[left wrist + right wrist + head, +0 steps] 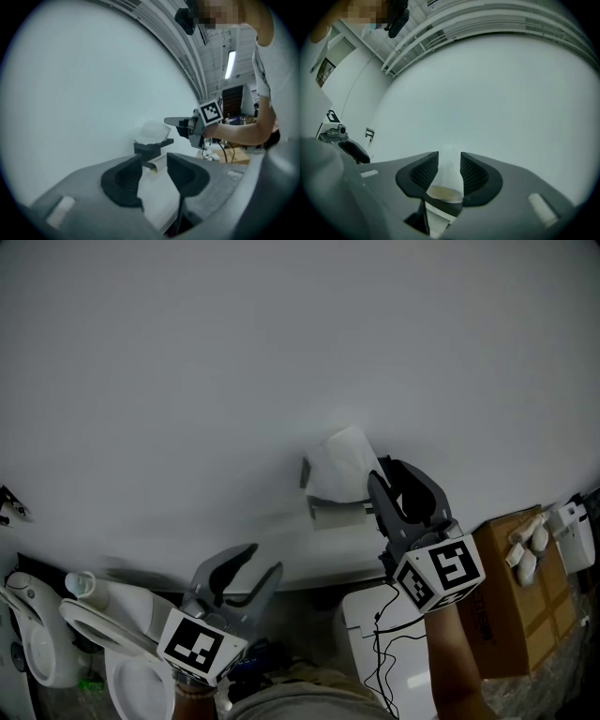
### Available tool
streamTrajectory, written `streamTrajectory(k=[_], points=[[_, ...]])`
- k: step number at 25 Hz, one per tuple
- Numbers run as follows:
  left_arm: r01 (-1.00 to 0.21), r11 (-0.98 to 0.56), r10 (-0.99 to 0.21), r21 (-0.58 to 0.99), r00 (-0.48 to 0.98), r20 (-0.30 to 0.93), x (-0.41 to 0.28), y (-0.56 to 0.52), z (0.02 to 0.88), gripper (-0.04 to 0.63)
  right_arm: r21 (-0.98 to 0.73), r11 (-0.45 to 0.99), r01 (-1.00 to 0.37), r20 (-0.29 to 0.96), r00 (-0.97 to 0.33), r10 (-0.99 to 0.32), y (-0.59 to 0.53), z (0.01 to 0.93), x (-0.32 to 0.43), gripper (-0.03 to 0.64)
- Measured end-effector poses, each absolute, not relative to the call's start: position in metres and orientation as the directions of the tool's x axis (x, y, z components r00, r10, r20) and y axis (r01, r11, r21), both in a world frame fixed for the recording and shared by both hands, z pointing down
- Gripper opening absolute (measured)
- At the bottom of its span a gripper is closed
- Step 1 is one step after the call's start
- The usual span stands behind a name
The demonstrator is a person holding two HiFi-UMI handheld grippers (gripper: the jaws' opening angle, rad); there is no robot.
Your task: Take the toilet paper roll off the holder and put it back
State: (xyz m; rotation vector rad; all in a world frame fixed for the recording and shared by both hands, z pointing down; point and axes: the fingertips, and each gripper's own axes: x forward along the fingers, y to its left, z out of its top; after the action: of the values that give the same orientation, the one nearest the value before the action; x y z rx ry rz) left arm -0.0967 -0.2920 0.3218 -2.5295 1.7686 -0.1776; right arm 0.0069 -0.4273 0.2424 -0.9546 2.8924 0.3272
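The white toilet paper roll (347, 460) hangs tilted against the wall, just above the dark holder (322, 505). My right gripper (382, 472) reaches it from the right and is shut on it. In the right gripper view the roll (449, 176) fills the gap between both pads (425, 172). My left gripper (262, 559) is lower and to the left, open with nothing between its jaws. From the left gripper view, the roll (152, 131) sits on top of the black holder bracket (150, 147), with the right gripper (176, 123) beside it.
A plain white wall (281, 352) fills most of the view. Below it stand a white toilet (122, 638) at the left, a white unit with cables (370, 634) in the middle and a cardboard box (511, 606) at the right.
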Motion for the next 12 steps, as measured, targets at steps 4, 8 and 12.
streamTrajectory(k=[4,8,12], points=[[-0.930,-0.353,-0.936,-0.108,0.348,0.056,-0.096,-0.284,0.318,0.149,0.176,0.758,-0.628,-0.165,-0.778,-0.606,-0.415,0.237,0.015,0.132],[-0.931,-0.354,-0.935,-0.093,0.351,0.044,-0.100,-0.275,0.315,0.109,0.169,0.742,-0.649,-0.165,-0.760,-0.628,-0.400,0.236,0.019,0.099],[-0.926,-0.367,-0.930,-0.090,0.365,0.037,-0.100,-0.262,0.311,0.062,0.173,0.721,-0.671,-0.142,-0.742,-0.656,-0.377,0.242,0.026,0.040]])
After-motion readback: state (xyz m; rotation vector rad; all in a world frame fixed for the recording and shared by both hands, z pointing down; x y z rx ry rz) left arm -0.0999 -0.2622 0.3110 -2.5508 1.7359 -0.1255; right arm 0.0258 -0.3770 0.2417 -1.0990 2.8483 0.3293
